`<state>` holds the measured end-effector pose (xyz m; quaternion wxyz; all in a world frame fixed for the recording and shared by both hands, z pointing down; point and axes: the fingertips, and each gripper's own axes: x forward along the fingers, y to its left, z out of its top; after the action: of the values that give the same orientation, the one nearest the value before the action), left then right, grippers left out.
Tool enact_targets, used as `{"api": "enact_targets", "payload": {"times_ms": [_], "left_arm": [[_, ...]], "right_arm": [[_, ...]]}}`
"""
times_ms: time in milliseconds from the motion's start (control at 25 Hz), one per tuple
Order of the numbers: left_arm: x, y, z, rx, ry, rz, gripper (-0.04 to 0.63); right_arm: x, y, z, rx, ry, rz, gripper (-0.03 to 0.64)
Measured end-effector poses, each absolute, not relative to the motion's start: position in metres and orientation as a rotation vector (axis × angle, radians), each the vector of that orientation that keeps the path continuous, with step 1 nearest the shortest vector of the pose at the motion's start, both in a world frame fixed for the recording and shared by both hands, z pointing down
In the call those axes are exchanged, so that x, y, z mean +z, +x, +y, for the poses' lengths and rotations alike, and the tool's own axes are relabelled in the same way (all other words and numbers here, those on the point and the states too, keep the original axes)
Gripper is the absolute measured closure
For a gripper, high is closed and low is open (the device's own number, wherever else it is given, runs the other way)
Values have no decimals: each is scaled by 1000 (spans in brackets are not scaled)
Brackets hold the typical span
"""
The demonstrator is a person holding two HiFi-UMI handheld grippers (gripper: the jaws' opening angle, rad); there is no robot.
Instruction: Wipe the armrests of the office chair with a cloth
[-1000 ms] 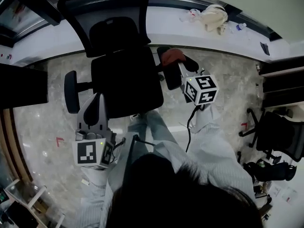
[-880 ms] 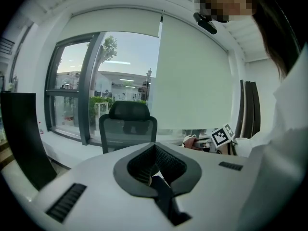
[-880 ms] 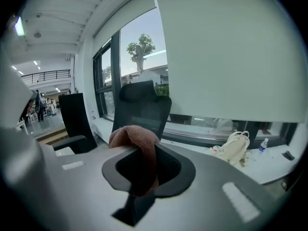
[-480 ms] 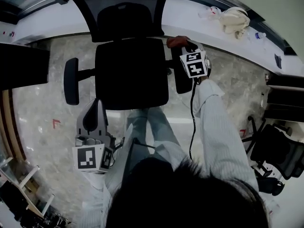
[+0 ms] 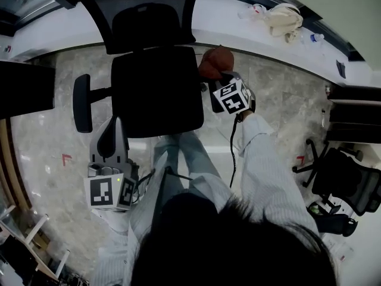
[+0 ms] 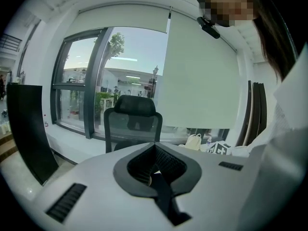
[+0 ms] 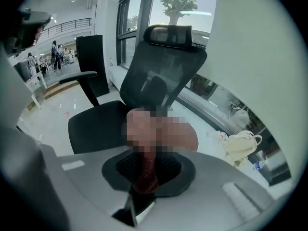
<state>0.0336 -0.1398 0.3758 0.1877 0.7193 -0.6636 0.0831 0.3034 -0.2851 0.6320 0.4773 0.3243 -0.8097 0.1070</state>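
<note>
1. Nearest, at the lower left of the head view, the left tongs (image 5: pixel 113 133) are held low beside the person's leg and pointed up toward the seat. In the left gripper view their jaws are seen pressed together with nothing between them. They are judged to be parked out of the way, since no work is asked of them here.
2. Further up, right of centre, the right tongs (image 5: pixel 221 79) are reached forward on an outstretched sleeve (image 5: pixel 262 159). Their jaws are clamped on a reddish-brown cloth (image 5: pixel 214 61). In the right gripper view a fold is seen pinched between them, with the rest bunched beyond the tips.
3. The cloth is held over the armrest (image 5: pixel 212 103) at the right edge of the seat, of which only a dark strip is shown beside the marker cube. Whether cloth and armrest are touching cannot be told. The bunch is probably kept ahead of the tips so that fabric, not jaw, meets the pad.
4. The office chair (image 5: pixel 155 91) is turned with its seat toward the person, so both armrests are judged to be within reach. The second armrest (image 5: pixel 81 103), at the left of the frame, is bare and well apart from both tongs.
5. Farthest, along the top of the frame, a cream bag (image 5: pixel 280 19) is carried on a white counter (image 5: pixel 229 25), clear of the work.
</note>
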Motion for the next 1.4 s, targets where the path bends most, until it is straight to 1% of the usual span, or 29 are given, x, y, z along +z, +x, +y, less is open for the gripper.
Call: {"api": "enact_targets", "payload": {"times_ms": [360, 640, 840, 1160, 1400], "left_arm": [[348, 66, -154, 182, 2151, -1808, 592], [348, 82, -158, 188, 2160, -1782, 592], [352, 79, -151, 223, 2146, -1801, 592], [362, 31, -131, 274, 1988, -1944, 592], [363, 5, -116, 271, 1914, -2005, 592]], "right_arm": [[613, 334, -182, 351, 771, -2016, 577], [609, 343, -149, 381, 768, -2024, 577], [611, 342, -183, 394, 766, -2041, 575], [636, 317, -294, 377, 761, -2011, 575], [644, 299, -333, 403, 773, -1965, 575]]}}
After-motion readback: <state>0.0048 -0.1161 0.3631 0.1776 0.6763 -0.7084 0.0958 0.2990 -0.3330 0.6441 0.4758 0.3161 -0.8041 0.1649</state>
